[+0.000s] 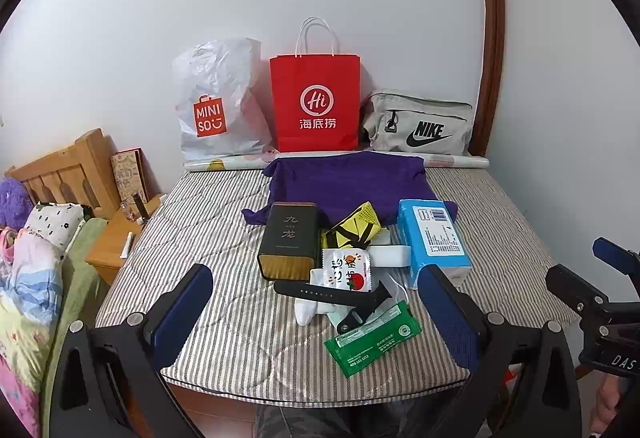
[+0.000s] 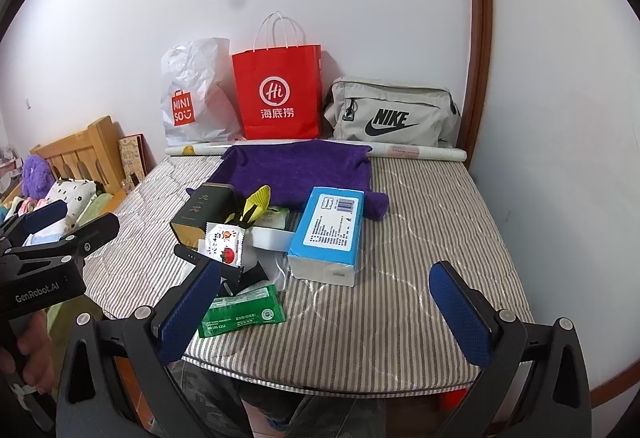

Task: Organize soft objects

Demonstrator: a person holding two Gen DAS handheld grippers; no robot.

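A: While both are held above the near edge of the striped mattress (image 2: 400,238), how do the left tongs (image 1: 316,302) and right tongs (image 2: 324,298) stand?

B: Both released, jaws wide, grasping nothing.

A: And just beyond them?

B: A green packet (image 1: 372,338), a black watch strap (image 1: 332,294), what may be a white sock (image 1: 308,308), a blue tissue pack (image 2: 328,230) and a dark tin (image 1: 288,238), clustered mid-mattress. Behind lies a purple cloth (image 1: 348,186); against the wall stand a white plastic bag (image 1: 216,102), a red paper bag (image 1: 316,102) and a grey pouch (image 2: 392,114).
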